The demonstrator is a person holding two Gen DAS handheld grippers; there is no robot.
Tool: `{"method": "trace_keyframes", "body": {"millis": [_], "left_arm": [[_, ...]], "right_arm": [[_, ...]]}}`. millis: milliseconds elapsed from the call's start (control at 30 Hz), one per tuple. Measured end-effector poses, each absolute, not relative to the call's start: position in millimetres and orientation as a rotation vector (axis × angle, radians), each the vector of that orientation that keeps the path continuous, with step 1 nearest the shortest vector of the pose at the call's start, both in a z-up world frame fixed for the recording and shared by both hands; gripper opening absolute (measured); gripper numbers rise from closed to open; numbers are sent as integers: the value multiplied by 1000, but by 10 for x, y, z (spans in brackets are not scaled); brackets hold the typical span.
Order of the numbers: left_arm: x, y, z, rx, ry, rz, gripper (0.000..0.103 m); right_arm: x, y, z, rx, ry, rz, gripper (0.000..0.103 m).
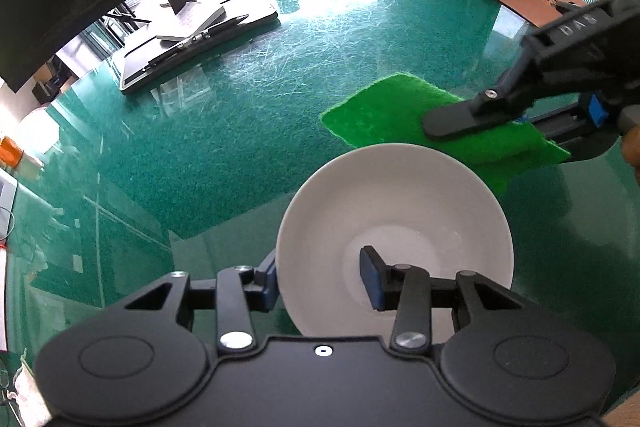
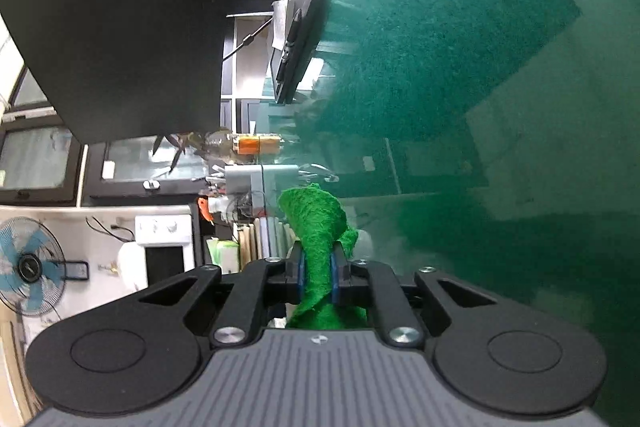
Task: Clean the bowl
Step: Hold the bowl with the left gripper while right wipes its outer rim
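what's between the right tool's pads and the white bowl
Only the green scouring pad clamped in the right tool. In the left wrist view it overhangs the bowl rim.

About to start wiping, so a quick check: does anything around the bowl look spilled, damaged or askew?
Nothing stands out. The white bowl looks intact and dry, its rim held by the left gripper; the green scouring pad is pinched in the right gripper.

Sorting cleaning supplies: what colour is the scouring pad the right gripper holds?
Bright green scouring pad; clearest in the left wrist view.
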State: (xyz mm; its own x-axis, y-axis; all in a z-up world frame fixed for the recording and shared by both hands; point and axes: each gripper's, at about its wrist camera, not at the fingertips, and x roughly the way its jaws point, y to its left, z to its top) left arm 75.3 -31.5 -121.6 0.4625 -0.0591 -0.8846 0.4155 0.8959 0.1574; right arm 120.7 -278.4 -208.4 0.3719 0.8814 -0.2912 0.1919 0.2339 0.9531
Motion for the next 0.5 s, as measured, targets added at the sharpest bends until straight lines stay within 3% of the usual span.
{"method": "trace_keyframes", "body": {"millis": [333,500], "left_arm": [[779,-309,-1220,381,1060,-305,40],[806,-278,-1222,402,1048,-339,39]], "right_arm": [[1552,-2431,-2060,1247,1132,712,12],[1275,-2731,-2121,1279,1141,662,12]]}}
